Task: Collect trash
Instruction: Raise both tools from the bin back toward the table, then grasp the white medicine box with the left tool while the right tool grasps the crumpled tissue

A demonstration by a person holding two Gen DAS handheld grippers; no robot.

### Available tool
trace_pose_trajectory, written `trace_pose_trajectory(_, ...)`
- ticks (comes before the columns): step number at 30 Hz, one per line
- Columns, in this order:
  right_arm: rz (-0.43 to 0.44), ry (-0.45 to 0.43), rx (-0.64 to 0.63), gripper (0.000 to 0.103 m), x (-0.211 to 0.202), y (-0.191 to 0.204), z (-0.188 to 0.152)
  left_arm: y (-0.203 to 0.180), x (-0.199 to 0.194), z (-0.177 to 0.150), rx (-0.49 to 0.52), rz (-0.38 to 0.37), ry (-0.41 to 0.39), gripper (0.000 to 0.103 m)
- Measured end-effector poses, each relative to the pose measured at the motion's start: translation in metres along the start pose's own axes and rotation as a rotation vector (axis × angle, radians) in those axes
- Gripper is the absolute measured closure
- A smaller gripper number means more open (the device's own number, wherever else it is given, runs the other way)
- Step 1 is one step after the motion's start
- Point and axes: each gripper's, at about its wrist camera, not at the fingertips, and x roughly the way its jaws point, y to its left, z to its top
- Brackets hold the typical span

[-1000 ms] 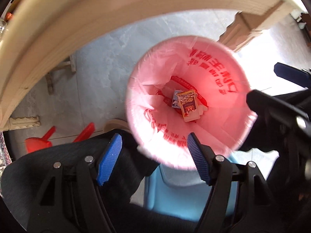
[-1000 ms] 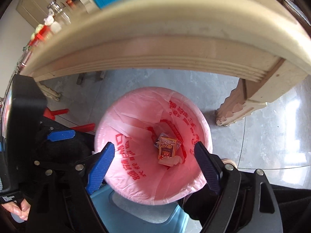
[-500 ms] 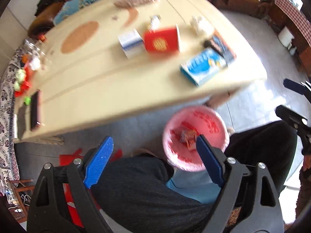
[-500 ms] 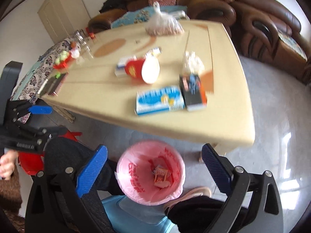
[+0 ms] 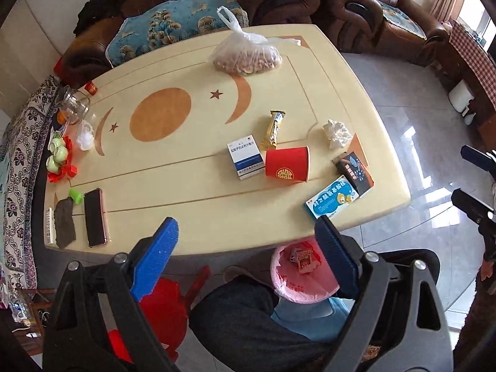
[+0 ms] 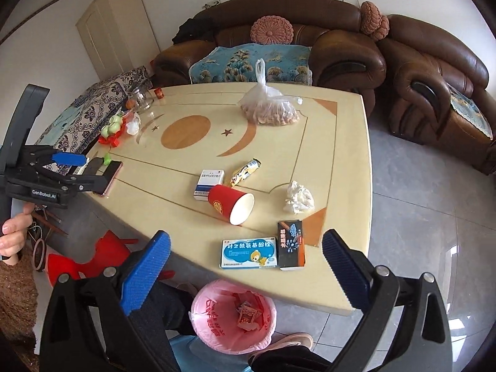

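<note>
A pink-lined bin (image 5: 302, 282) (image 6: 210, 325) stands on the floor under the near edge of the cream table (image 5: 186, 186), with wrappers (image 6: 248, 314) inside. On the table lie a tipped red paper cup (image 5: 286, 164) (image 6: 229, 203), a crumpled tissue (image 5: 336, 133) (image 6: 297, 197), a snack wrapper (image 5: 272, 130) (image 6: 245, 170) and three small boxes (image 5: 245, 156). My left gripper (image 5: 245, 226) hangs high over the near table edge, jaws opening, nothing between them. My right gripper (image 6: 245, 238) is open and empty above the bin.
A bag of nuts (image 5: 246, 54) sits at the table's far side, a phone (image 5: 94, 217) and small ornaments at its left end. Brown sofas (image 6: 341, 49) stand behind. A red stool (image 5: 164, 303) and the person's knee (image 5: 235, 310) are below me.
Both grippers have risen from just above the bin's mouth to well above the table, and the whole tabletop has come into view. Both jaws stand wider than before.
</note>
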Motion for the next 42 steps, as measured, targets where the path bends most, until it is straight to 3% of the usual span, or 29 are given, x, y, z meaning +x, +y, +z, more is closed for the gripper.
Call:
trace_pose_trajectory(6,0.052,0.0,0.057,0.007,0.009,-0.016,0.026,-0.003,0.021,0.018,0.011,-0.004,0.05,0.016)
trace_pose_trajectory(18,0.051,0.031,0.077,0.007,0.045,-0.04,0.052,-0.011,0.089,0.051,0.02,-0.022,0.171,0.016)
trace_pose_trajectory(42,0.052,0.21,0.143,0.007,0.178,-0.088,0.069,-0.006,0.228,0.098,-0.009,-0.072,0.37,0.016)
